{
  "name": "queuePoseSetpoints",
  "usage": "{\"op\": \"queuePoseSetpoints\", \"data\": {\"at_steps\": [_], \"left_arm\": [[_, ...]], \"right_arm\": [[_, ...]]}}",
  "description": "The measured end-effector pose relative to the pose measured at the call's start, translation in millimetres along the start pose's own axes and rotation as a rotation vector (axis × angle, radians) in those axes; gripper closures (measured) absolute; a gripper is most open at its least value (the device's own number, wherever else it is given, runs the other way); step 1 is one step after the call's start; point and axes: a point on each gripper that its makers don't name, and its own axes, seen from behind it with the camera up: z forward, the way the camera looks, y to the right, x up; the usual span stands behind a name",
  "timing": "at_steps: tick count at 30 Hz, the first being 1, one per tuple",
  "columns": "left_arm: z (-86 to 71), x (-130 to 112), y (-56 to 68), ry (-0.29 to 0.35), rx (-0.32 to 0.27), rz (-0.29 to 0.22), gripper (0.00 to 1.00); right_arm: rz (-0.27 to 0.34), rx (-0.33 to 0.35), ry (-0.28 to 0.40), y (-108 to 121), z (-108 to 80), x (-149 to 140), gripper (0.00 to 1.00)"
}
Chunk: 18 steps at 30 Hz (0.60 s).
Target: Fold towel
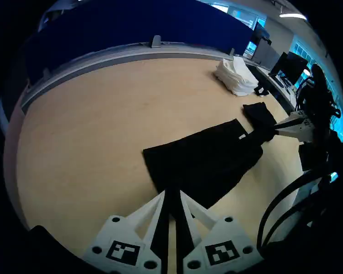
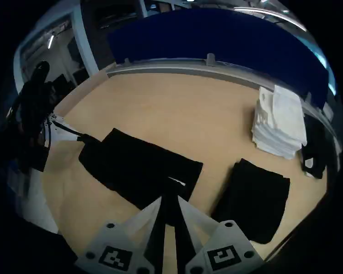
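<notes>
On the table (image 1: 80, 150) in left gripper view, black towel (image 1: 203, 160) spread out, left claw (image 1: 171, 195) clamped on its near edge, bare wood leftward, in right gripper view, right claw (image 2: 170, 199) clamped on towel's other end, folded cloth (image 2: 256, 201) just beside, white stack (image 2: 279, 121) near far rim

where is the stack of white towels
In the right gripper view the stack of white towels sits at the far right of the table, by the blue partition, beyond a folded black towel.
</notes>
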Motion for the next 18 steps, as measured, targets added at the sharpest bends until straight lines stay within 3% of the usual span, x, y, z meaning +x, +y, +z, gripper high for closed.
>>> {"op": "queuePoseSetpoints", "data": {"at_steps": [9, 18], "left_arm": [[23.2, 9, -10.2, -0.008, -0.003, 0.015, 0.92], [42.6, 4, -24.1, -0.033, 0.012, 0.034, 0.92]], "right_arm": [[0.03, -0.004, -0.024, 7, 22.9, 2, 0.9], [0.064, -0.027, -0.038, 19, 40.2, -2, 0.9]]}}
